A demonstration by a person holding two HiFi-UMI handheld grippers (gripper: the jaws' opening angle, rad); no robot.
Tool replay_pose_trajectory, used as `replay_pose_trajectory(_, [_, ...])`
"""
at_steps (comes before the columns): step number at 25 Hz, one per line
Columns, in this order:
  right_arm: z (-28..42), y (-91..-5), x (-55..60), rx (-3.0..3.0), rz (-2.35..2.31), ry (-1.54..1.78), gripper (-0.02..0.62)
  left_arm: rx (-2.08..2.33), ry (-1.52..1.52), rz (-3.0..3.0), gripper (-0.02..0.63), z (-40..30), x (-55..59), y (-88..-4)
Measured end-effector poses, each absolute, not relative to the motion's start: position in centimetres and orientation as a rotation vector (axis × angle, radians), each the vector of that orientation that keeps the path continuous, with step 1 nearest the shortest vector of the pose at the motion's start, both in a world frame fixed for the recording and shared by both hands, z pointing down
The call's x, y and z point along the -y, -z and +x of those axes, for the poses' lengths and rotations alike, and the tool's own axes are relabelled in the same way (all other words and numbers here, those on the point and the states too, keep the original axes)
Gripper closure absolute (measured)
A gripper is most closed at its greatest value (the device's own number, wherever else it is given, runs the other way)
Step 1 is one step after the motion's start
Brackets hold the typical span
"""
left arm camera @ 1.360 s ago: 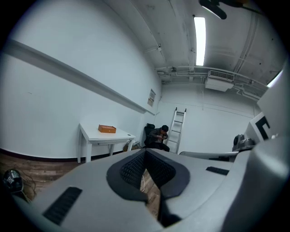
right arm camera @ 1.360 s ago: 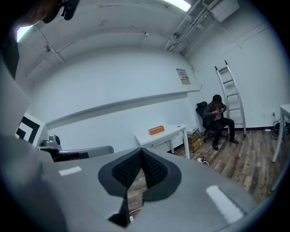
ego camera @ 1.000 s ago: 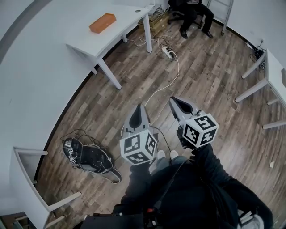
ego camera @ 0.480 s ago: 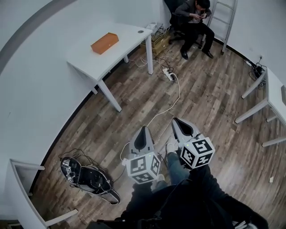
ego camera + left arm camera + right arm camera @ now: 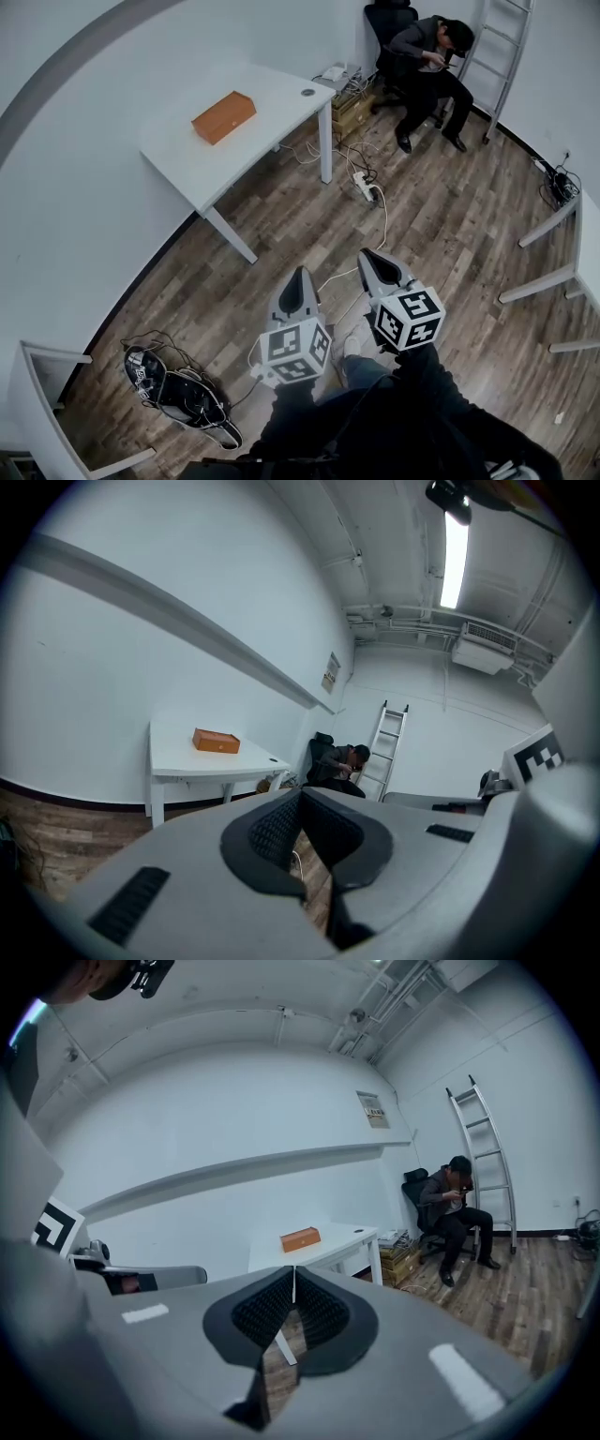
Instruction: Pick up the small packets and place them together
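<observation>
Left hand-held gripper [image 5: 299,274] and right hand-held gripper [image 5: 368,254], both closed, empty

**Lighting and picture quality**

Even, cool indoor brightness from long white fluorescent ceiling tube [image 5: 457,550], mildly glaring. Faint soft shadow beneath white rectangular table [image 5: 246,122]. Heavy fisheye bending and black vignetted corners in both gripper views. Closest foreground soft, far room sharp.

White table [image 5: 258,141], orange box [image 5: 224,116] lying on top.
</observation>
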State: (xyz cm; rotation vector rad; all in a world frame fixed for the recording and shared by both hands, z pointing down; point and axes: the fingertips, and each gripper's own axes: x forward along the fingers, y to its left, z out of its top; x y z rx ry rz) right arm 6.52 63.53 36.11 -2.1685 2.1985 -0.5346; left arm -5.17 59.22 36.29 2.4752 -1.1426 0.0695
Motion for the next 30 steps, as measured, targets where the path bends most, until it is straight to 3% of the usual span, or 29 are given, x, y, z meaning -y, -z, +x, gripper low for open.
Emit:
replay_pose_trajectory(18, [16.0, -36.9, -41.9, -2.303, -2.057, 0.553, 0.594, 1.258, -0.05, 2.414, 0.607, 4.2, -38.2, -36.8])
replay_pose_trajectory(30, [15.0, -36.6, -20.0, -2.411, -1.97, 0.573, 0.592, 1.392, -0.039, 2.333, 0.607, 1.8, -17.8, -36.5])
